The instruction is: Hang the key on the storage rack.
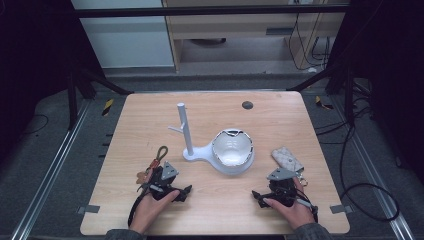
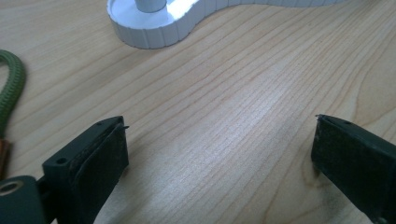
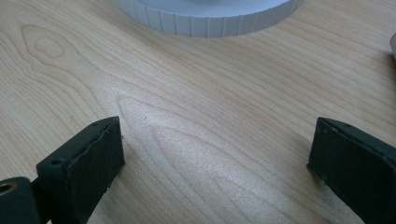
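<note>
No brand, label or writing can be read on anything here.

The counter [image 1: 220, 210] is a pale wood-grain top with rounded corners, and a small dark round spot [image 1: 247, 105] sits near its far edge. It stands on grey carpet, with metal rails running along both sides and yellow-and-black tape marks on the floor at the far left and far right. Black cables trail over the floor at the right. Beyond the far edge stand a white cabinet and a light wooden unit.

Near the middle of the counter stands a white stand [image 1: 187, 131], an upright post with a short side branch, its base joined to a round white bowl [image 1: 232, 151]. In the left gripper view the ribbed rim of that base [image 2: 154, 32] lies far ahead of the jaws.

The left tool [image 1: 167, 182] rests at the near left, its jaws spread wide over bare wood with nothing between them. Just beside it, on its far left, lies a green cord loop [image 1: 160, 152] with a brown tag [image 1: 143, 175]; the cord [image 2: 11, 88] shows at the left edge of the left gripper view.

The right tool [image 1: 280, 187] rests at the near right, jaws likewise wide apart and empty. A small patterned pale pouch [image 1: 287, 159] lies just beyond it, to the right of the bowl.
</note>
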